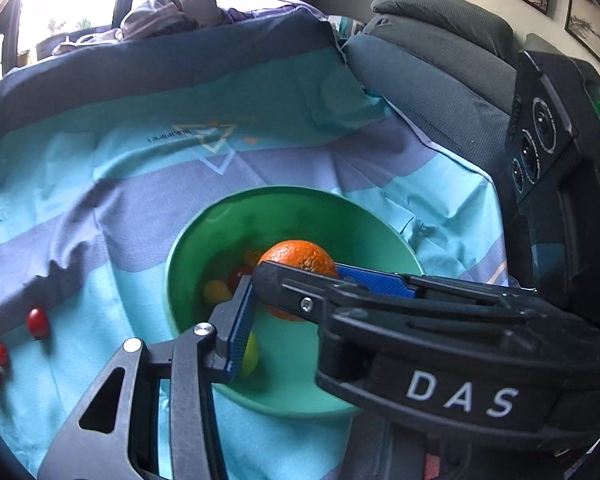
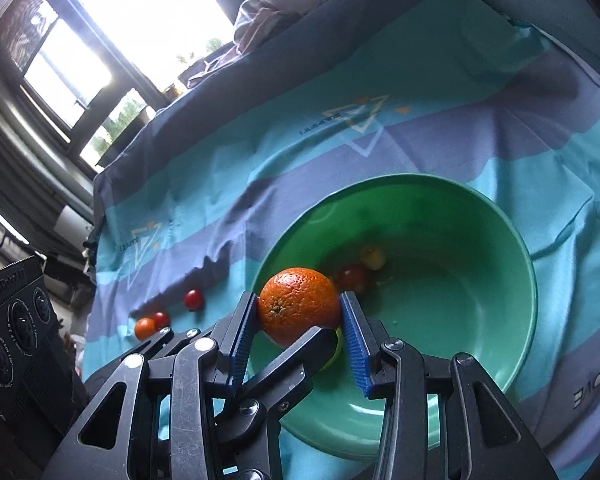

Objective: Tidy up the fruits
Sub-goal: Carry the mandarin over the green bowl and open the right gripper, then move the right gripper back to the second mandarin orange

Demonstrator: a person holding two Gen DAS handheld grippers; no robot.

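Above the near-left side of the green bowl [image 2: 420,178] — item: one orange [image 2: 298,304], carried clear of the striped cloth [image 2: 480,148], not yet set down. Right gripper [image 2: 299,300]: blue pads pressed on the orange's two flanks, clamped. Left gripper [image 1: 284,304]: crosses the right one at an angle; its visible pad meets the orange's lower side, and it reads as clamped too, though its second finger is masked in its own view. Relation for the coming move: the bowl's hollow lies just ahead of and below both grippers, so the drop is short, forward and down; neither hand is clearly nearer. The orange is round, no long axis; its stem dimple faces the right camera. Contents already in the bowl: a red tomato [image 2: 354,278], a yellow one [image 2: 373,258], and a yellow-green fruit [image 1: 250,354] directly under the load. Still loose on the cloth, well off to the left — two red tomatoes [image 2: 193,299] and a small orange fruit [image 2: 145,328]. The right view shows both pads on the orange; the left view shows only its top.
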